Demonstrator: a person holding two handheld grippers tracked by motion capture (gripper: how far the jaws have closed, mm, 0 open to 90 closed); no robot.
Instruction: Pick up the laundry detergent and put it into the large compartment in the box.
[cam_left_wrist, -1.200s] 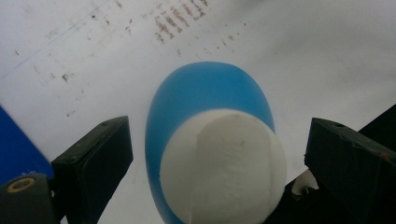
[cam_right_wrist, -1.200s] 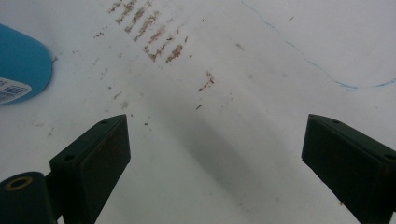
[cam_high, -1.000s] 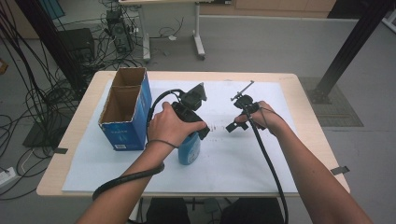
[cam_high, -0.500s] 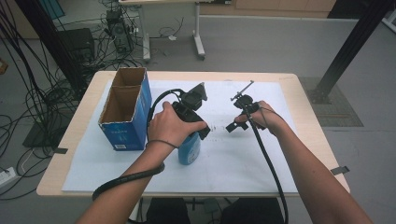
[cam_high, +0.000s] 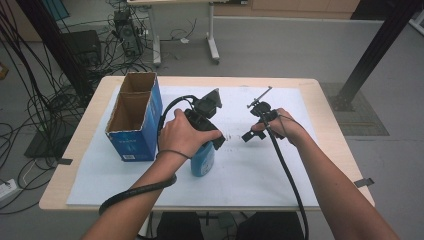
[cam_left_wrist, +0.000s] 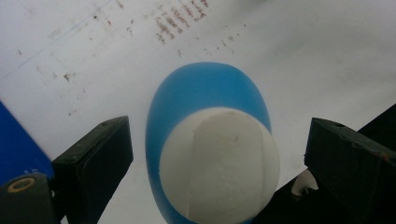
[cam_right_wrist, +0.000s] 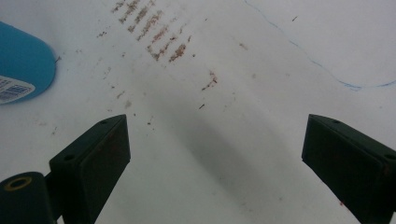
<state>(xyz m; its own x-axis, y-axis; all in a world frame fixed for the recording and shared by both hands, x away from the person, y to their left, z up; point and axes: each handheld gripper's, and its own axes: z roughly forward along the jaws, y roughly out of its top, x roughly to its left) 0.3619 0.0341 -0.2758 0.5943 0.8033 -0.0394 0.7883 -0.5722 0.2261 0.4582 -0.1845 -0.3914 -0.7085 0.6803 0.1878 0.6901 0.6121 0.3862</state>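
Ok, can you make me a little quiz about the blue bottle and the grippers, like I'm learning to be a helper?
1. True or false: the left gripper is already shut tight on the blue bottle.
2. Which colour is the bottle's cap? A) red B) white C) green
3. Fill in: the cardboard box stands on the person's ___ side of the bottle.

Key
1. False. Its jaws stand open on either side of the bottle, with gaps showing.
2. B, white.
3. Left. The right gripper hangs open over the white sheet on the other side.
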